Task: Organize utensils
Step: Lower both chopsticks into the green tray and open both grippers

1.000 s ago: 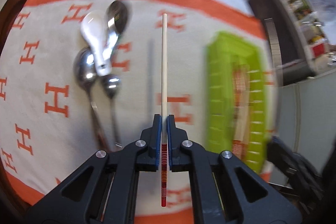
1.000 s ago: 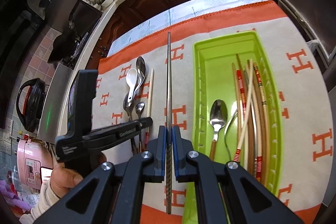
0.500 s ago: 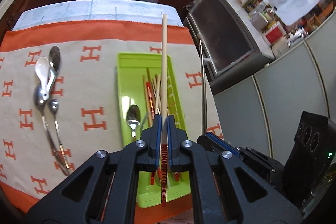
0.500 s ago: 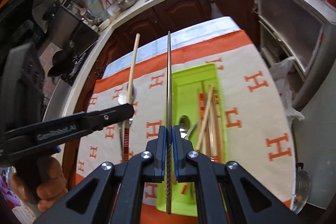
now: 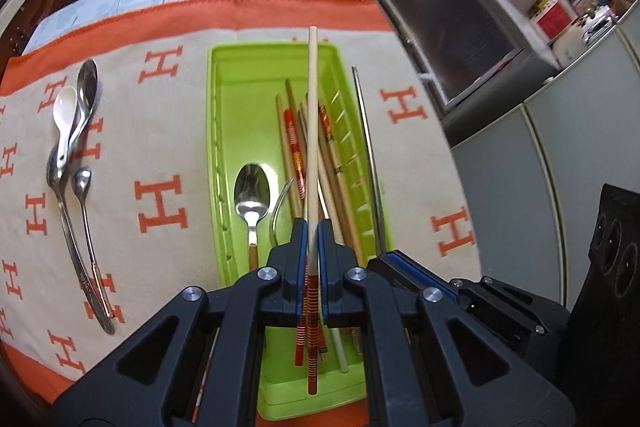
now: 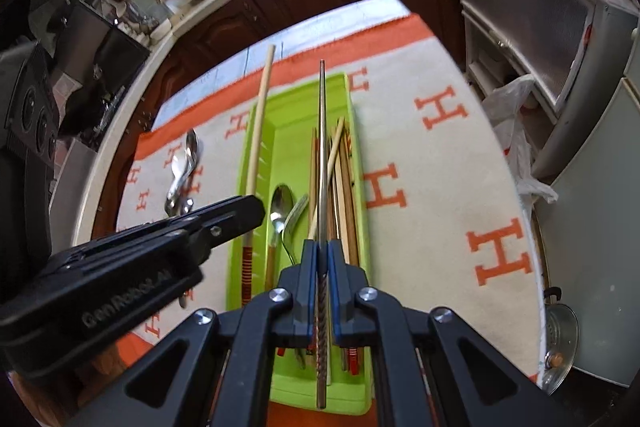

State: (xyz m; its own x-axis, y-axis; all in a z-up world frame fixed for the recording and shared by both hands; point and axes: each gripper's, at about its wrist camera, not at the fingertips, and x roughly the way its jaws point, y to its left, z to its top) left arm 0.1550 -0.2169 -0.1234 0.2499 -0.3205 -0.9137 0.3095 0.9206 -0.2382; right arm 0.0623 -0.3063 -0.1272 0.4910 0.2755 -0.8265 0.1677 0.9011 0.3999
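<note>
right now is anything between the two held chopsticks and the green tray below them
Nothing visible blocks either. The wooden chopstick in the left tool and the metal chopstick in the right tool both hang over the green tray, where only other chopsticks, a spoon and a fork lie.

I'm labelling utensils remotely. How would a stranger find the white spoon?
Start at the green tray on the orange-lettered cloth, then look left to the spoons lying outside it. The white spoon is the only non-metal one, lying across the shiny spoons.

Black plastic linkages, silver screws, blue-lined fingers [image 5: 299, 247] – white lettering on one
</note>
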